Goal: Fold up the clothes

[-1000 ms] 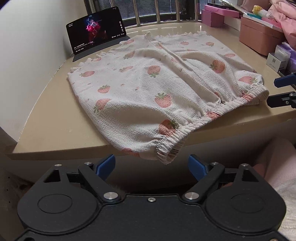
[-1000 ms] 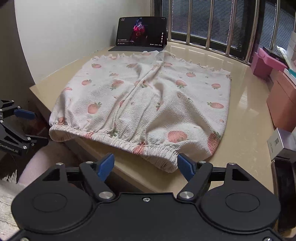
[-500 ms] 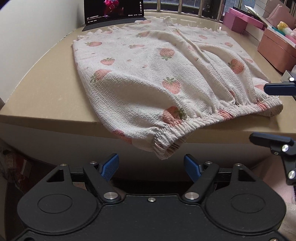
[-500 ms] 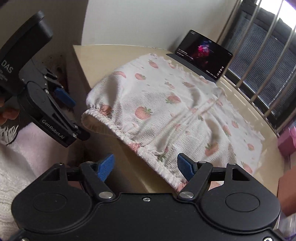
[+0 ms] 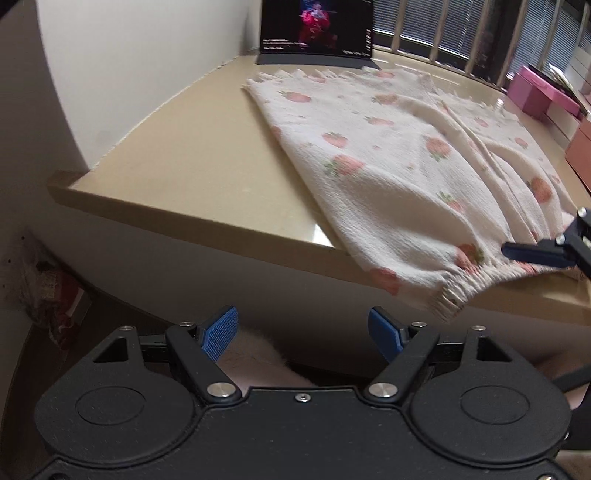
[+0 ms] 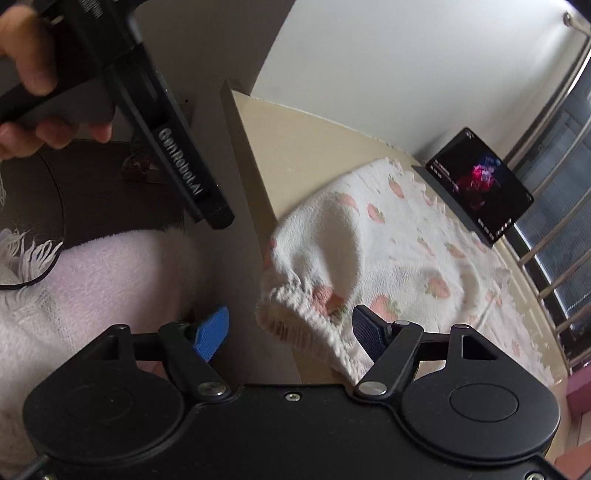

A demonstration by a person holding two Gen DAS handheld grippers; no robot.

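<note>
A strawberry-print garment [image 5: 406, 173] lies spread across the right half of the frame on a beige bench [image 5: 192, 158], its elastic hem drooping over the near edge. The right gripper [image 6: 290, 334], fingers spread, brackets that hem; the left gripper [image 5: 303, 332], also spread, hangs empty below the edge. A shallow pinch could drag the cloth off the bench.

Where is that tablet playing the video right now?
The tablet stands propped at the far end of the beige table, near the white wall, just beyond the far edge of the strawberry-print garment, by the barred window.
</note>
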